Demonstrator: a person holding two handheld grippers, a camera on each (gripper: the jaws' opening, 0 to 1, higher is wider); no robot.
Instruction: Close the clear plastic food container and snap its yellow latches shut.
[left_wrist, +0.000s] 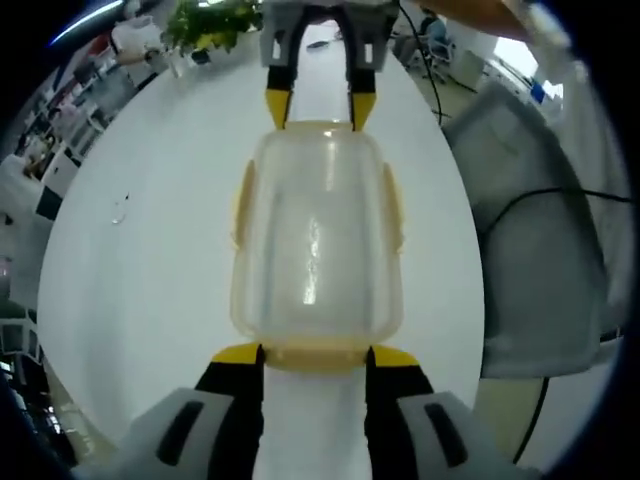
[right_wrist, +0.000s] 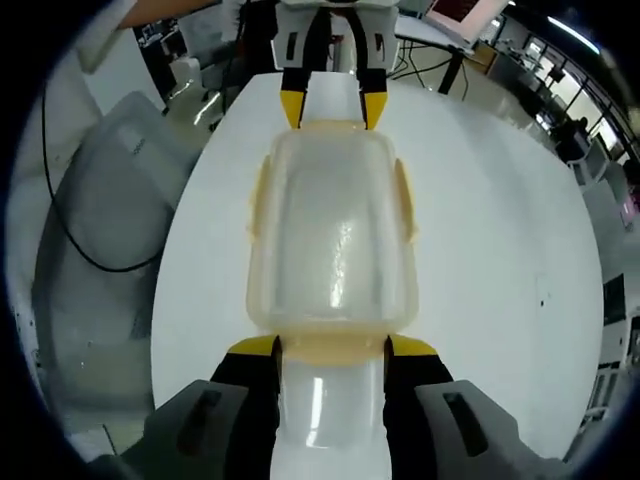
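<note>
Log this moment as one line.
container: lid on, on white table | left gripper: open, near end | right gripper: open, opposite end

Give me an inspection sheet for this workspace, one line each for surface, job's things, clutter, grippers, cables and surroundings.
Surface: round white table, bare around the container.
Job's things: clear plastic food container with its lid on; yellow latches along its sides, whether snapped cannot be told.
Clutter: one small object on the table, too small to identify.
Grippers: left gripper and right gripper at opposite ends of the container, jaws spread at its end flaps.
Cables: black cable over a grey chair.
Surroundings: plant, office desks behind.
</note>
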